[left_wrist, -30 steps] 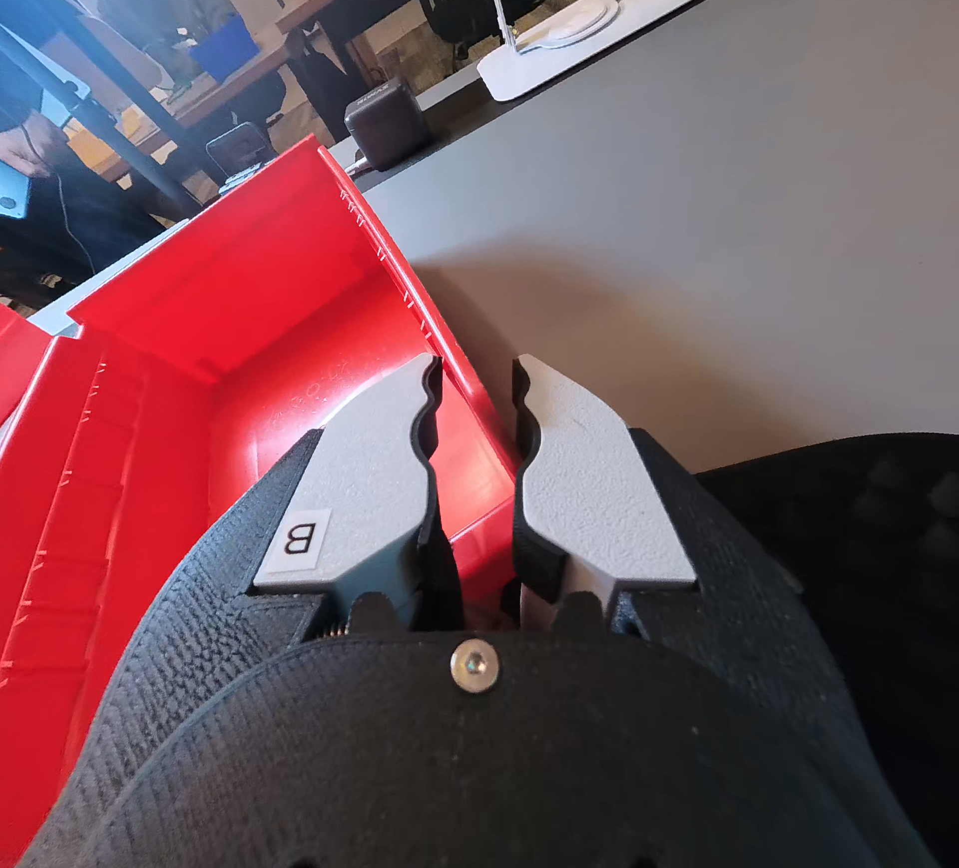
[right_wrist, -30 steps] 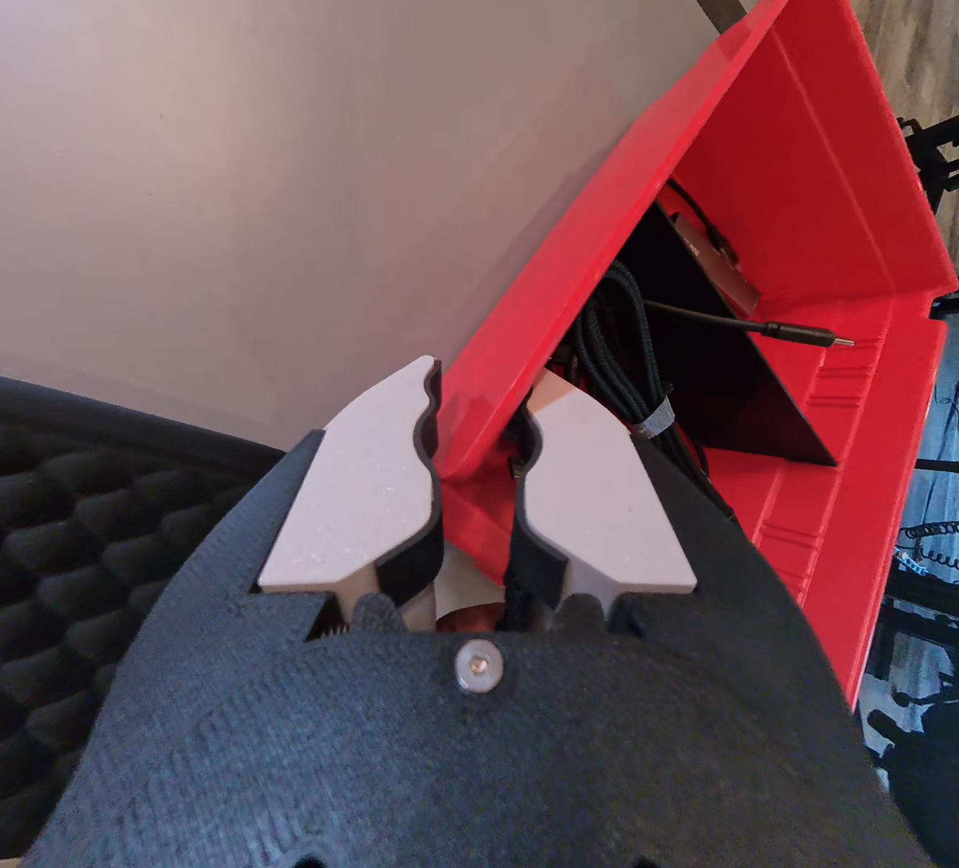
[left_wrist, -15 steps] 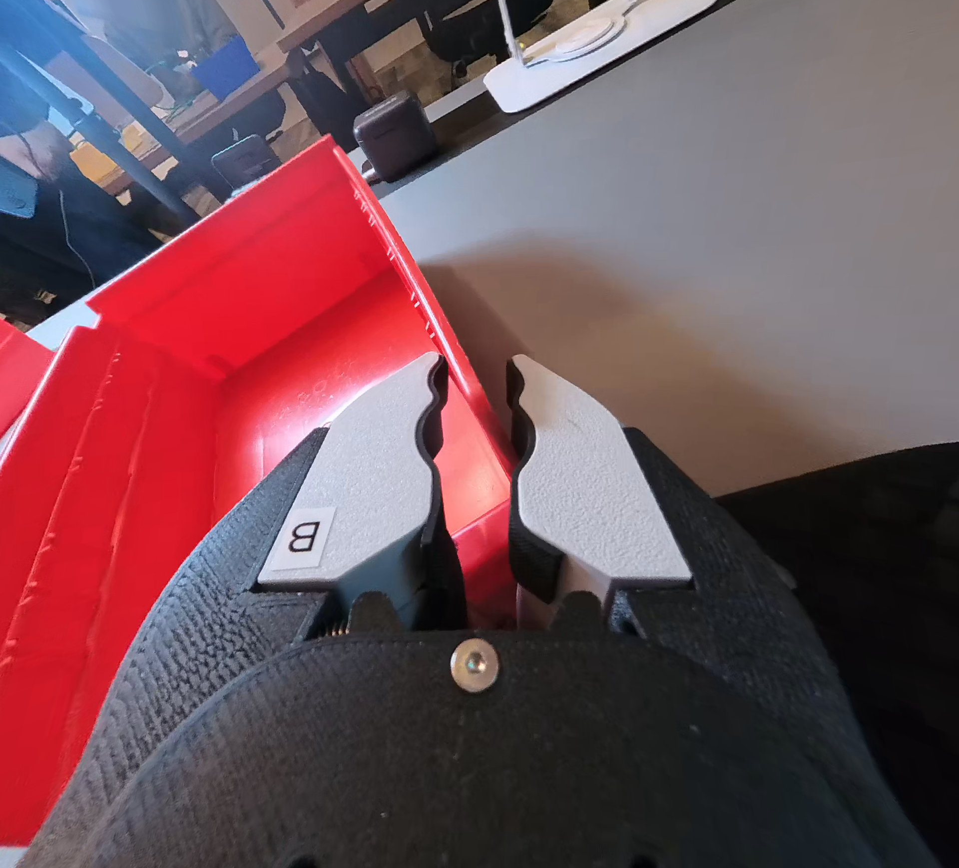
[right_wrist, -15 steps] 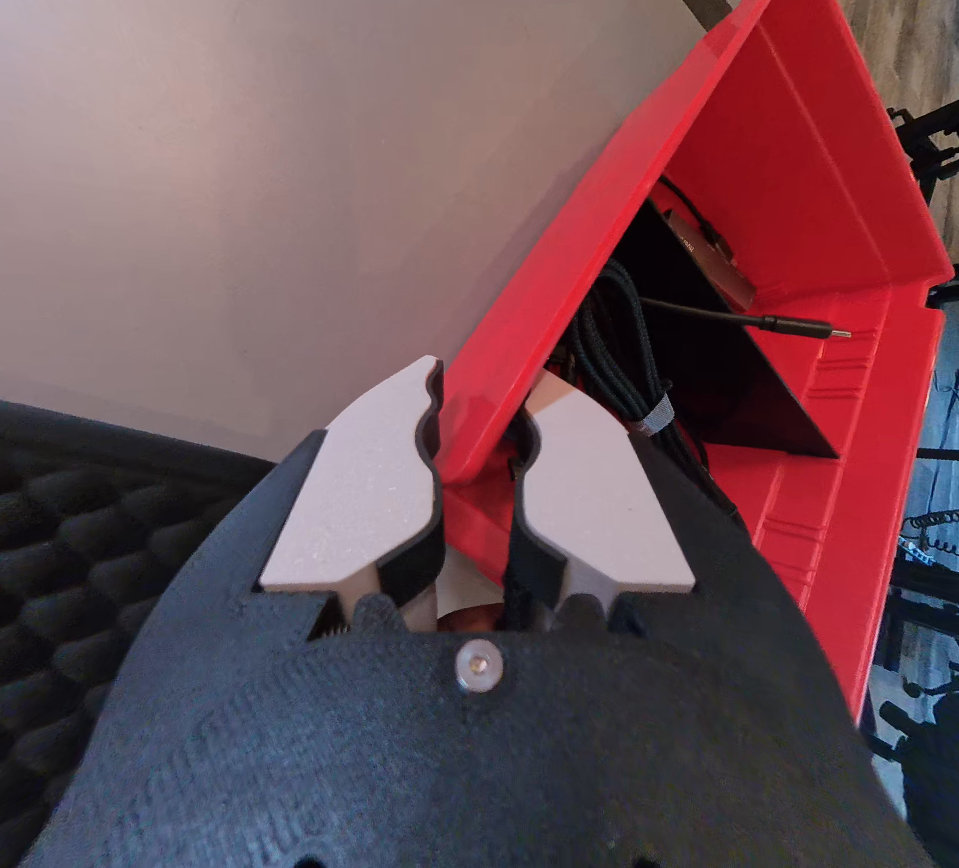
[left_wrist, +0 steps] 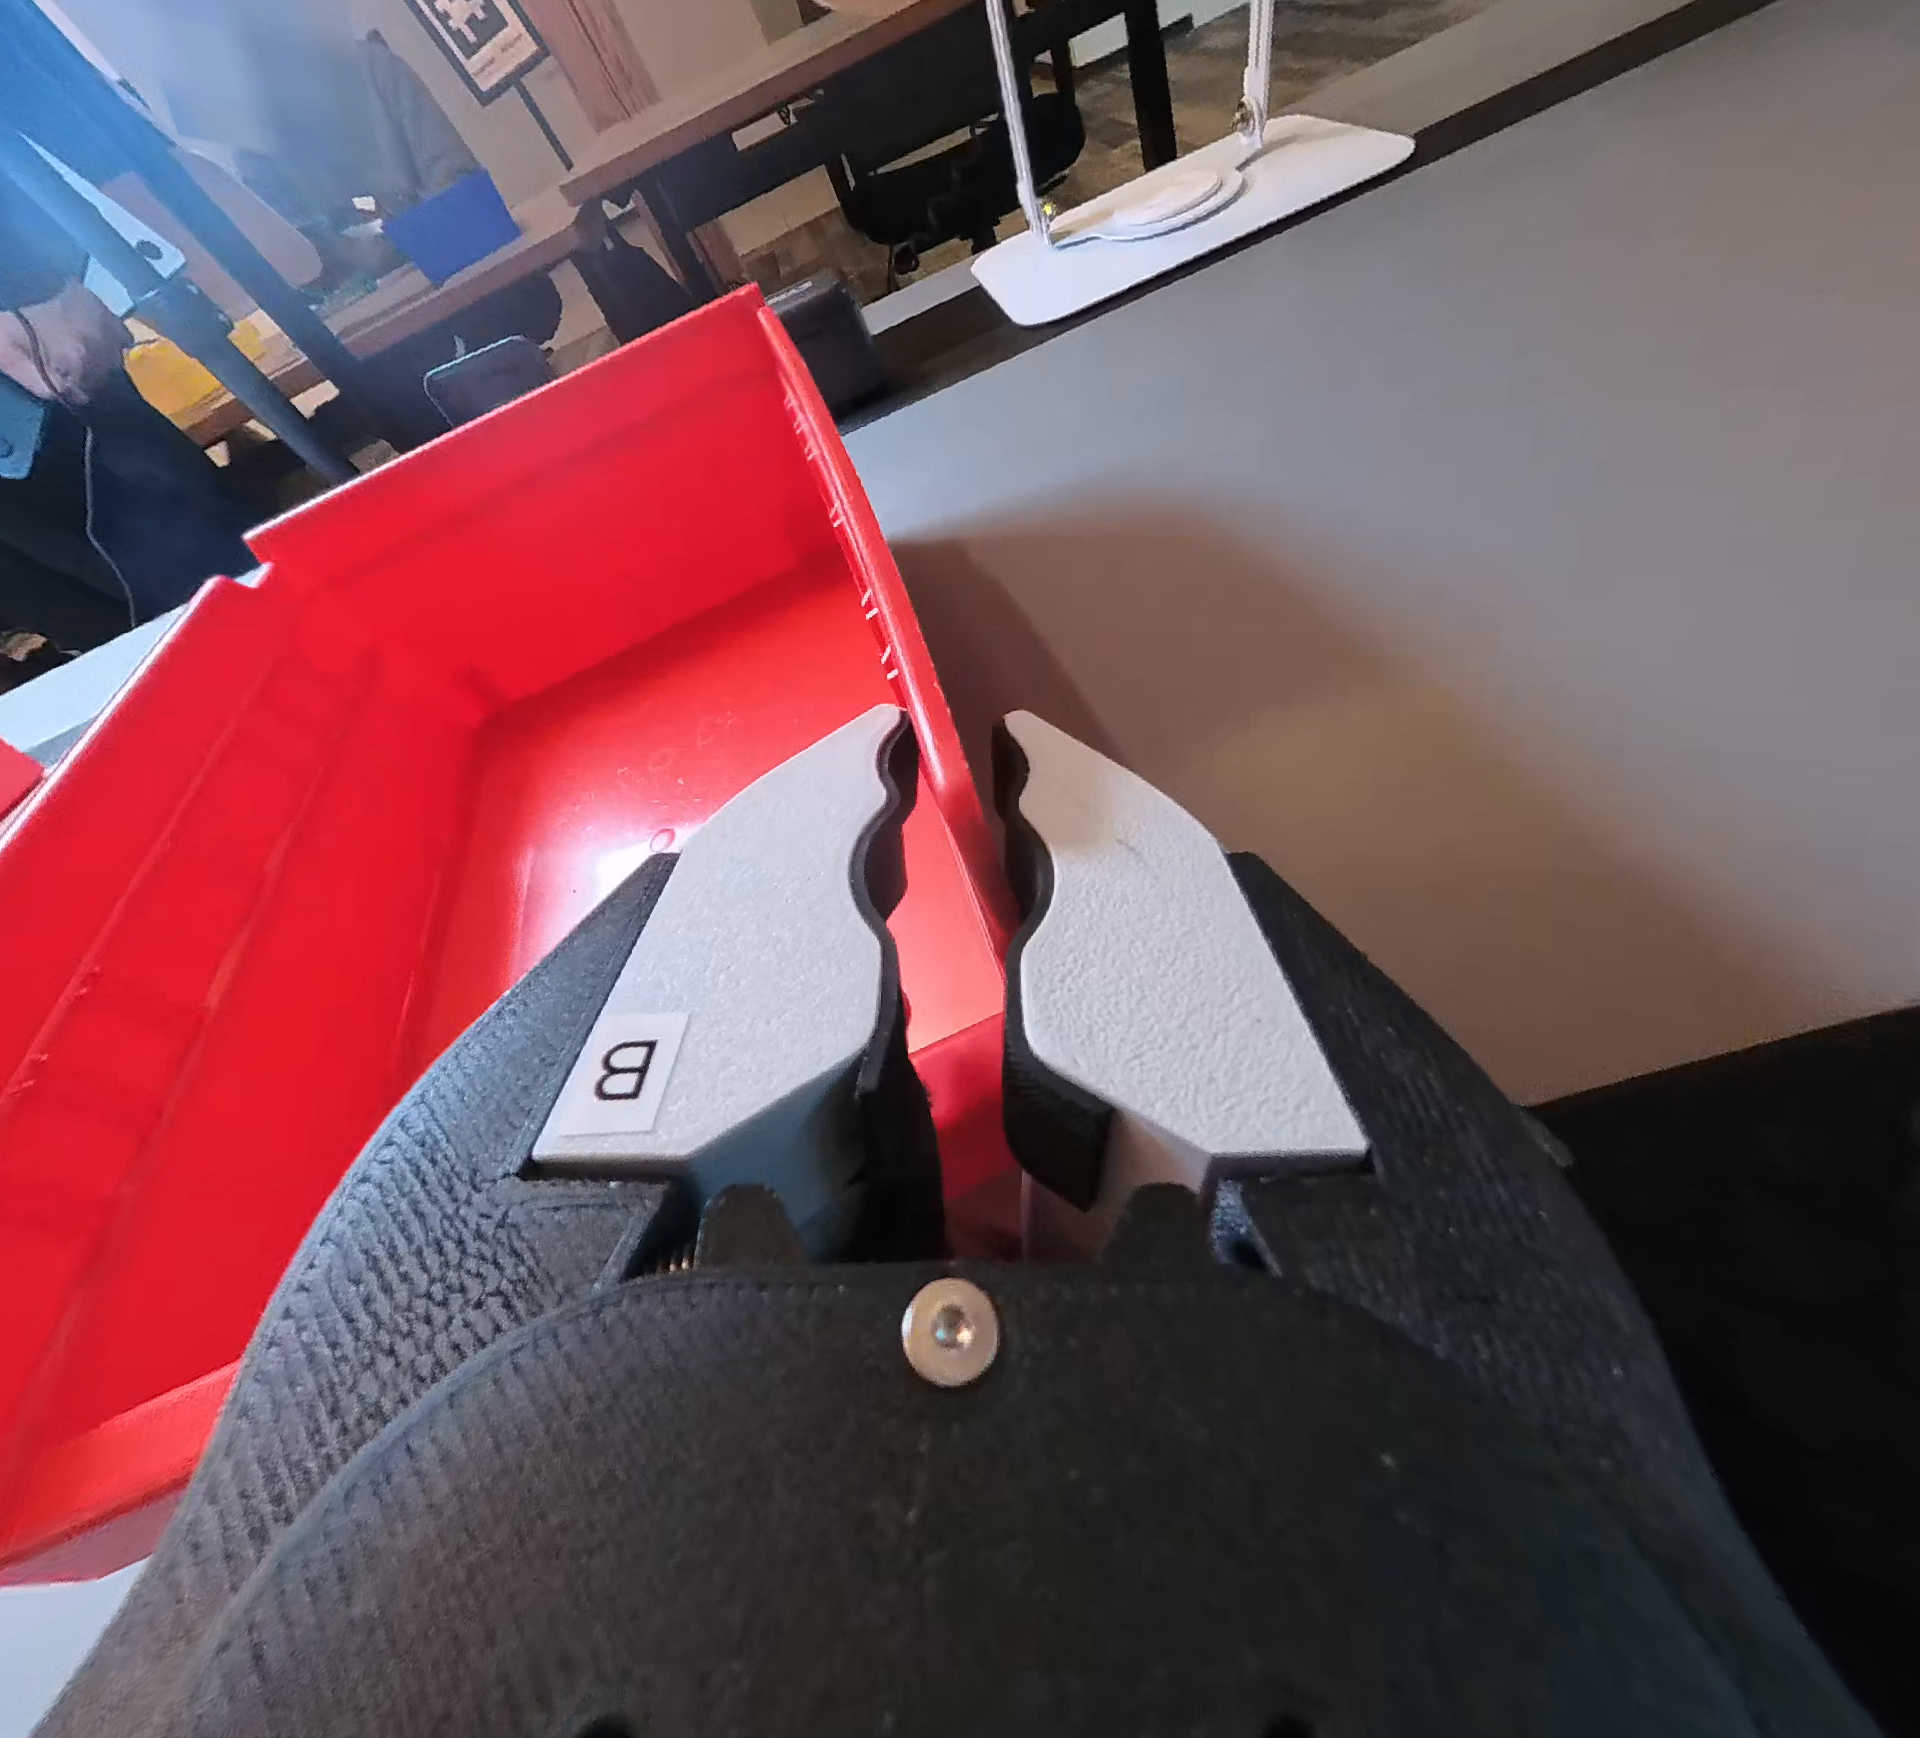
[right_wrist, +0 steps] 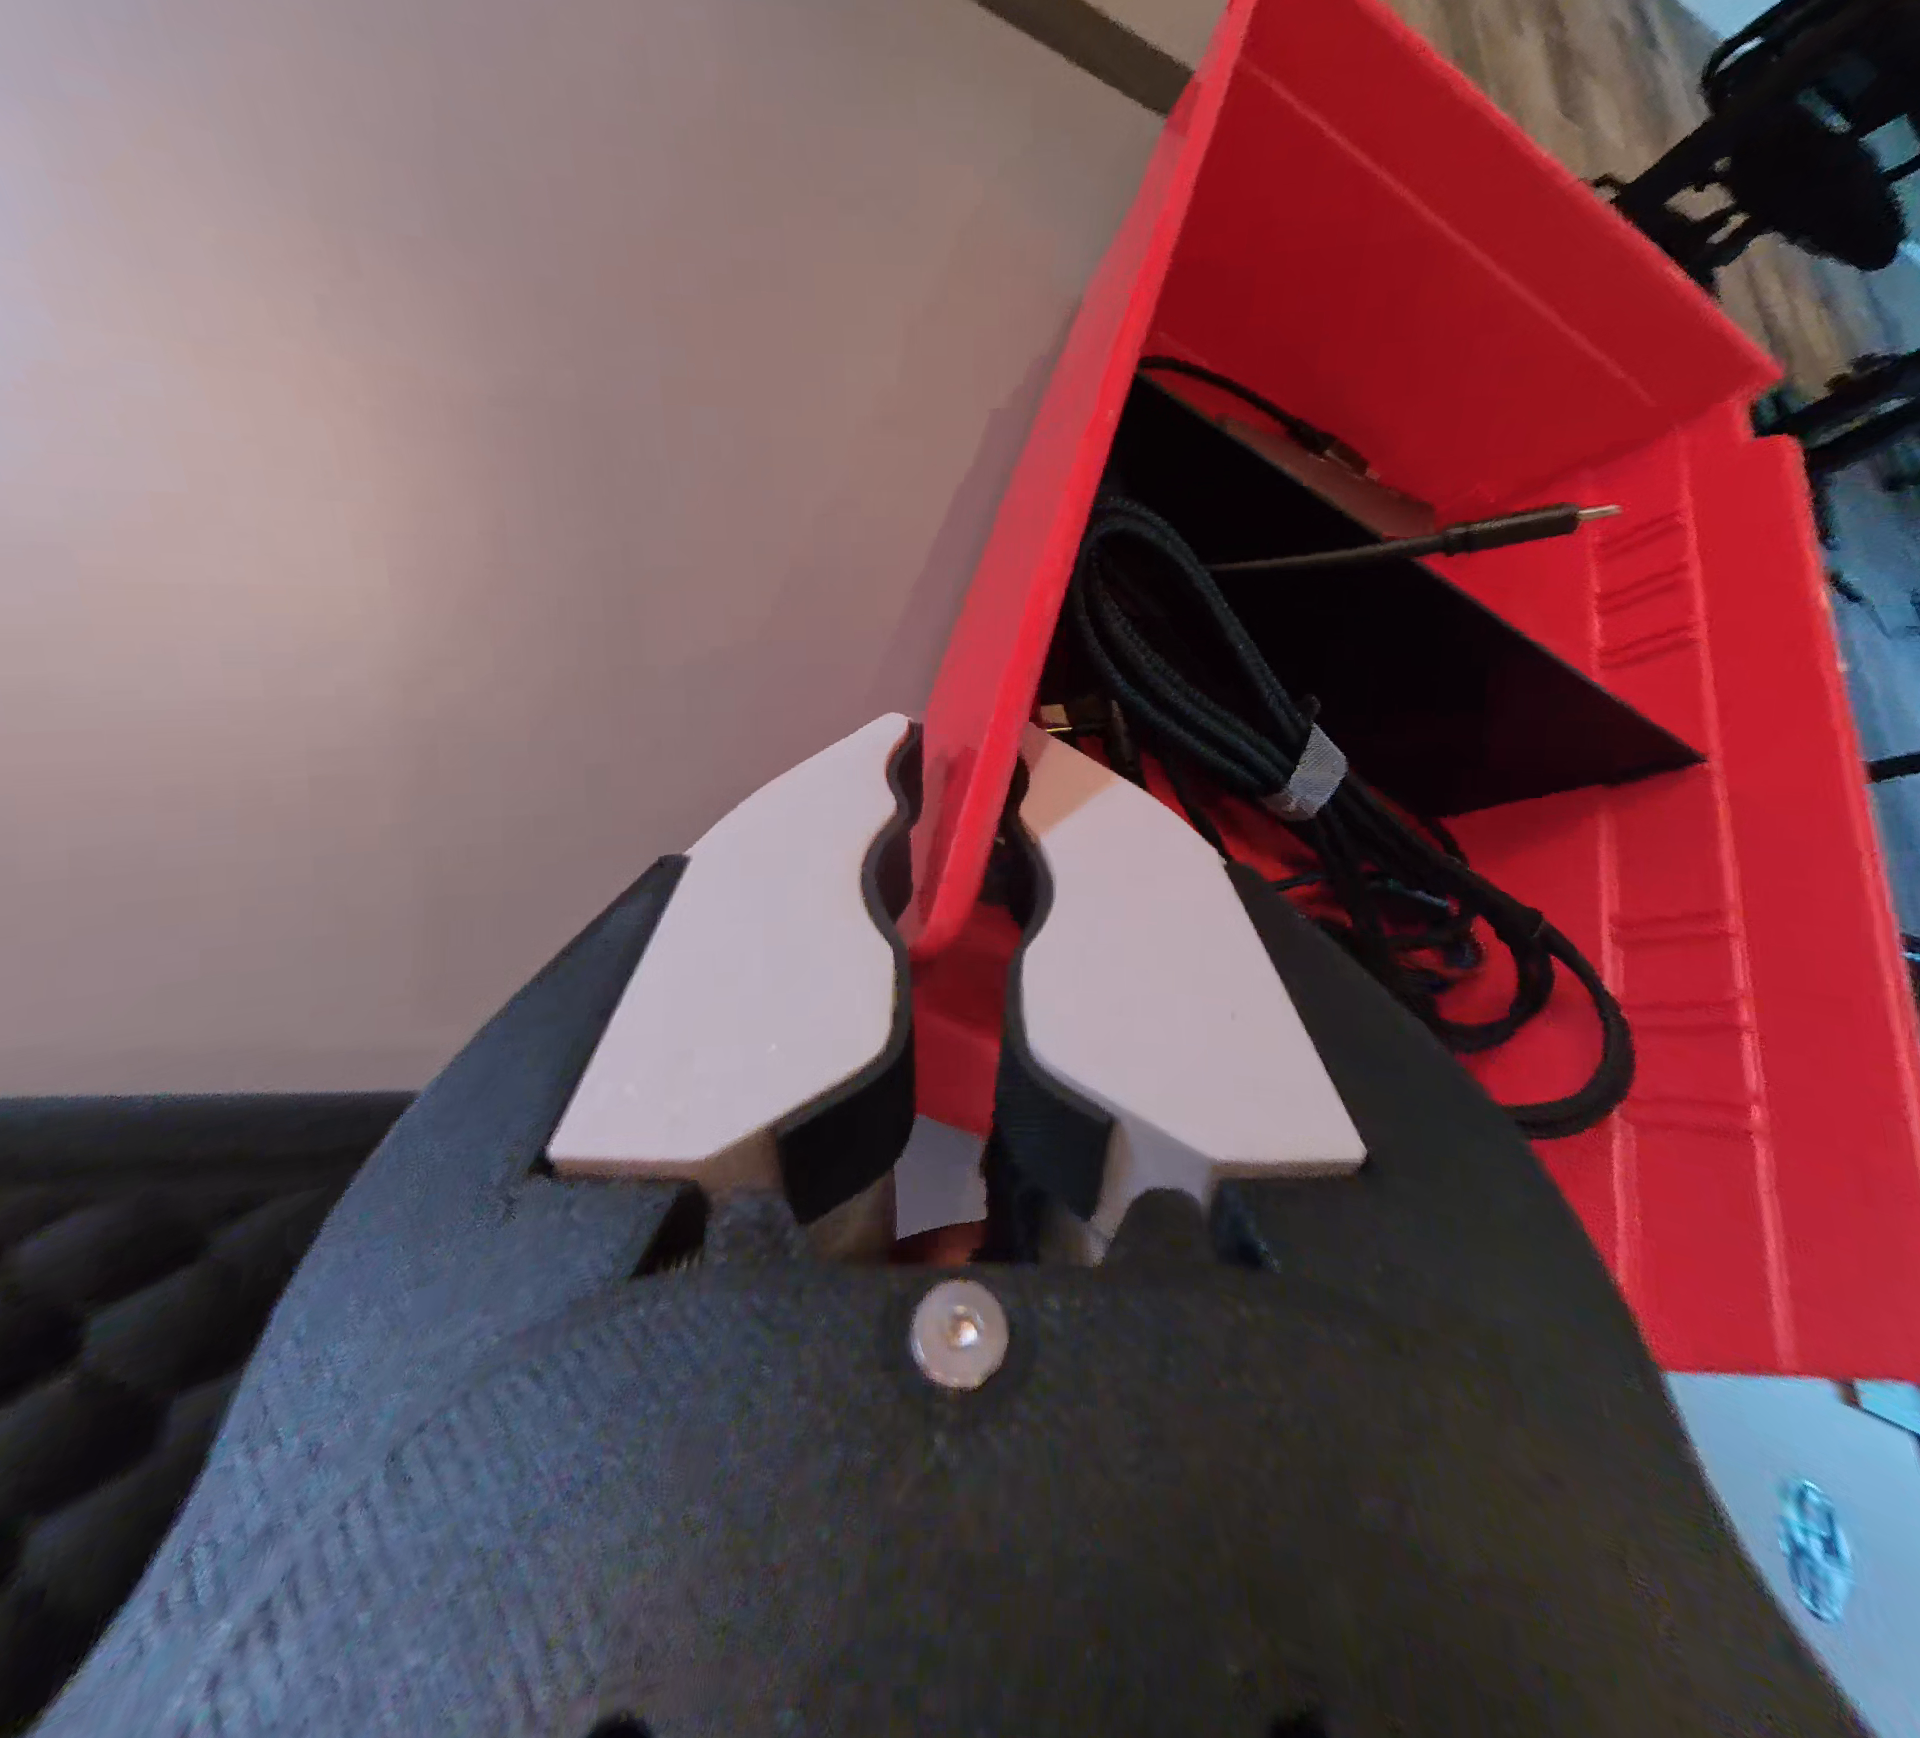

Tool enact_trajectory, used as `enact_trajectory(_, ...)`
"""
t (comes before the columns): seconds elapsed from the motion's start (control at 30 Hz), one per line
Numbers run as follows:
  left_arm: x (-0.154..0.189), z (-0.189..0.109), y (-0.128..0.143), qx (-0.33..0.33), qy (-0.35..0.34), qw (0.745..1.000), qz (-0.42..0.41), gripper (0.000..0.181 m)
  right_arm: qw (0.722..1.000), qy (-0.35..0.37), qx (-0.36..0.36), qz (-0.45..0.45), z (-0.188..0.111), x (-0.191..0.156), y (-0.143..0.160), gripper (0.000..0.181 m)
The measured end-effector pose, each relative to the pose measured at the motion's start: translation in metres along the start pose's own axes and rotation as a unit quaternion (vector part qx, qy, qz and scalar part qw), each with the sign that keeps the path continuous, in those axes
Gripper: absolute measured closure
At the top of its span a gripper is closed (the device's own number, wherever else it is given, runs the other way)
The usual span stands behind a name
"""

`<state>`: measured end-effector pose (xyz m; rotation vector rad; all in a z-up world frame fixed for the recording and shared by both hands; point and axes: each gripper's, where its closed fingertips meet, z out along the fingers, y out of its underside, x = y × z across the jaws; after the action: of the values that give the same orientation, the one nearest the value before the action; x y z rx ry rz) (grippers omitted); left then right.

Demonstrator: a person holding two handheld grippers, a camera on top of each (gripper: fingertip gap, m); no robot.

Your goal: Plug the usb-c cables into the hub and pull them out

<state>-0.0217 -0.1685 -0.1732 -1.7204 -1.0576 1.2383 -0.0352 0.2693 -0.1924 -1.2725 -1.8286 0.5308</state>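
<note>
1. The usb-c cables (right_wrist: 1226, 712) lie in a red bin (right_wrist: 1455, 306) on the grey worktop (right_wrist: 468, 338), in the right wrist view. One is a braided black bundle bound by a grey strap (right_wrist: 1314, 769), coiled in the near compartment. Another is a thin black lead whose plug (right_wrist: 1527, 528) juts over a black divider (right_wrist: 1403, 680).

2. The hub (right_wrist: 1340, 483) appears to be the dark flat piece behind that divider, against the far wall, with a lead running to it. It is too small to be sure of.

3. Handling, as a judgement: the cables look light and limp, so a grip along the cord would only bend it. The stiff plug housing is the place to take hold. The hub looks light too, and will likely slide unless it is steadied.

4. The right gripper (right_wrist: 961, 769) has its fingers (right_wrist: 769, 992) nearly closed, straddling the bin's near side wall — one finger outside, one inside among the cables. They seem to pinch the rim.

5. The left gripper (left_wrist: 956, 738) is set the same way on a wall of the red bin (left_wrist: 468, 649), with a narrow gap and the wall held between the fingers (left_wrist: 769, 950). The compartment it looks into appears empty.

6. Neither gripper has a cable yet — plugging has not begun.
</note>
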Motion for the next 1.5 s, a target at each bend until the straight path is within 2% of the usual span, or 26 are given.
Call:
enact_trajectory(0.1,0.004,0.004,-0.003,0.000,-0.002,1.000,0.007,0.169,1.000,0.020,0.001,-0.016,0.002,0.009,0.003,0.171)
enact_trajectory(0.37,0.014,0.002,-0.007,0.018,-0.006,0.999,-0.030,0.173,0.999,-0.033,0.001,-0.013,-0.006,0.008,0.011,0.173)
enact_trajectory(0.93,0.025,0.002,-0.011,0.026,-0.001,1.000,-0.013,0.173,0.994,-0.089,0.058,-0.038,-0.009,0.008,0.011,0.171)
enact_trajectory(1.07,0.025,0.001,-0.011,0.024,-0.008,1.000,-0.008,0.173,0.994,-0.078,0.072,0.001,-0.002,0.010,0.006,0.172)
enact_trajectory(1.23,0.030,0.002,-0.013,0.016,-0.015,1.000,0.018,0.171,0.997,-0.026,0.077,0.019,0.006,0.005,-0.004,0.171)
enact_trajectory(1.5,0.036,0.008,-0.017,0.013,0.003,1.000,0.019,0.167,0.992,-0.045,0.100,0.060,0.009,0.010,-0.005,0.173)
